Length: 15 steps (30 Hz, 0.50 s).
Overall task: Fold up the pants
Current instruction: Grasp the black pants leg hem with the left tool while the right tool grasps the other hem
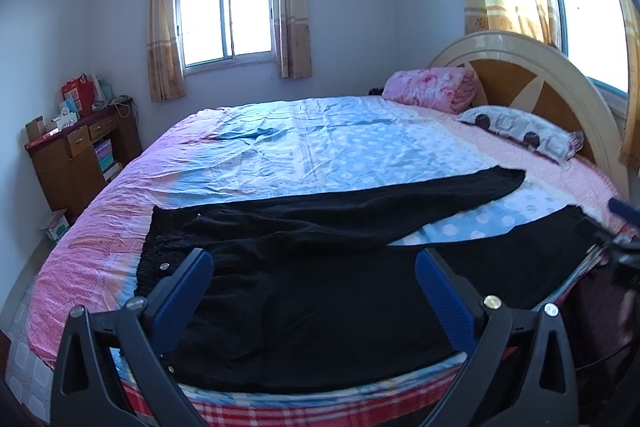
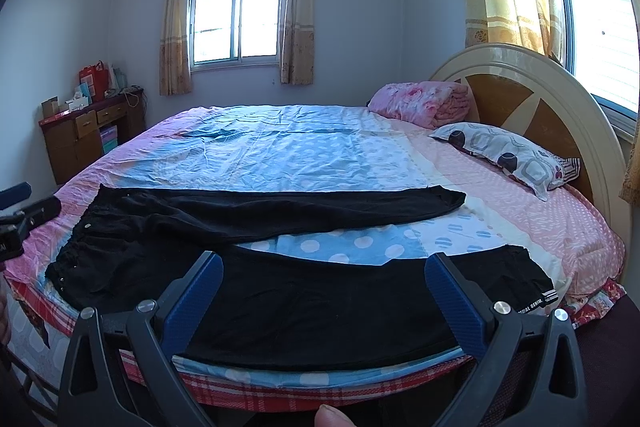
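Black pants (image 1: pixel 304 291) (image 2: pixel 280 291) lie flat along the bed's near edge, waistband to the left, both legs spread apart toward the right. The far leg (image 2: pixel 320 207) angles away, and the near leg ends in a striped cuff (image 2: pixel 540 297). My left gripper (image 1: pixel 314 267) hovers open over the waist and hip area, holding nothing. My right gripper (image 2: pixel 324 269) is open above the near leg, also holding nothing. In the left wrist view the right gripper's tip (image 1: pixel 622 223) shows at the right edge; the left gripper's tip (image 2: pixel 24 207) shows at the left edge of the right wrist view.
The bed (image 2: pixel 320 151) has a blue and pink polka-dot sheet. A folded pink blanket (image 2: pixel 424 101) and a patterned pillow (image 2: pixel 508 151) lie by the round headboard (image 2: pixel 540 95). A wooden cabinet (image 2: pixel 84 135) stands at the far left wall. A fingertip (image 2: pixel 334 417) shows at the bottom.
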Tool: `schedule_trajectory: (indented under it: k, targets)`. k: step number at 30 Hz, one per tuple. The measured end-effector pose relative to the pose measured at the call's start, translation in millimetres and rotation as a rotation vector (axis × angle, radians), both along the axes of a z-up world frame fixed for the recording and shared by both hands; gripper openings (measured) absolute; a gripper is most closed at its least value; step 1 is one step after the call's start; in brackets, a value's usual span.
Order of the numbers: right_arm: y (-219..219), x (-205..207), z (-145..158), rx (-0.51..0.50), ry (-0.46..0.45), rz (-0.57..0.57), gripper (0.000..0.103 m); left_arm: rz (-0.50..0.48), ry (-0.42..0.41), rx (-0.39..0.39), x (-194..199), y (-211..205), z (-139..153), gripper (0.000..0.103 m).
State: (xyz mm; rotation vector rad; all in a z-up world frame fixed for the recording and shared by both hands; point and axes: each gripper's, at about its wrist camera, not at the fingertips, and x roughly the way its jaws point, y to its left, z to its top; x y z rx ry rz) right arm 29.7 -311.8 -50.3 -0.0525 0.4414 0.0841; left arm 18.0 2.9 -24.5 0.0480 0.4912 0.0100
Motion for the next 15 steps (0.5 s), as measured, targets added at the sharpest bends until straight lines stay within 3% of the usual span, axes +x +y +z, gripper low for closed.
schedule_trajectory:
  k: [3,6,12,15]
  targets:
    - [-3,10,-4,-0.003,-0.003,0.012,0.102,0.013,0.041,0.038,18,11,-21,0.103]
    - [-7,30,-15,-0.027,0.036,0.009,0.102,0.047,0.09,0.016,36,42,-40,0.103]
    - [-26,73,-33,-0.023,0.116,-0.019,0.102,0.193,0.117,0.052,74,129,-55,0.103]
    - [-30,92,-34,-0.021,0.123,-0.011,0.102,0.262,0.148,0.027,110,181,-60,0.103]
